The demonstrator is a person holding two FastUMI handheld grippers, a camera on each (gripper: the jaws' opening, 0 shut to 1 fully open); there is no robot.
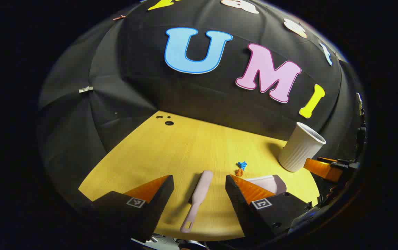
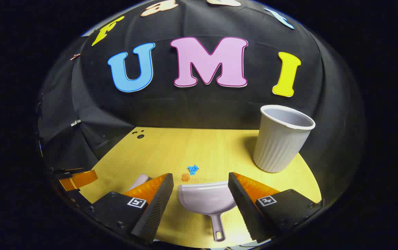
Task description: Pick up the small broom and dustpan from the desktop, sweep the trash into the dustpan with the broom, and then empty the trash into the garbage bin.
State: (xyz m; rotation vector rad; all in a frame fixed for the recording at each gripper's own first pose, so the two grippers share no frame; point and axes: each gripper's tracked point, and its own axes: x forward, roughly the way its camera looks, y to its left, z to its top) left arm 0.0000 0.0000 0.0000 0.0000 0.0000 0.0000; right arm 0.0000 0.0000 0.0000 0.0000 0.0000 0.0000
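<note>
Left hand-held gripper (image 1: 199,189) released, fingers spread wide above the yellow wooden counter (image 1: 171,149), touching nothing. Between those fingers, flat on the counter: small pink broom (image 1: 199,196), handle toward the camera (hanging hole at its near end), head pointing away toward the booth wall. Just beyond the right finger, part of the pale dustpan (image 1: 266,182), and just beside its far edge two scraps of trash, one blue (image 1: 242,164), one orange (image 1: 239,172). Farther right, near the counter's back edge, white ribbed garbage bin (image 1: 301,147), upright, mouth unobstructed.

Right hand-held gripper (image 2: 200,194) likewise released, fingers well apart, straddling the dustpan (image 2: 207,201) without contact. Dustpan flat on the counter (image 2: 199,146), mouth facing away, handle toward the camera. Blue scrap (image 2: 193,169) and orange scrap (image 2: 185,177) just ahead of the mouth, close together. Garbage bin (image 2: 282,139) standing to the right, apart from the dustpan. Broom tip (image 2: 140,180) peeking out behind the left finger.
</note>
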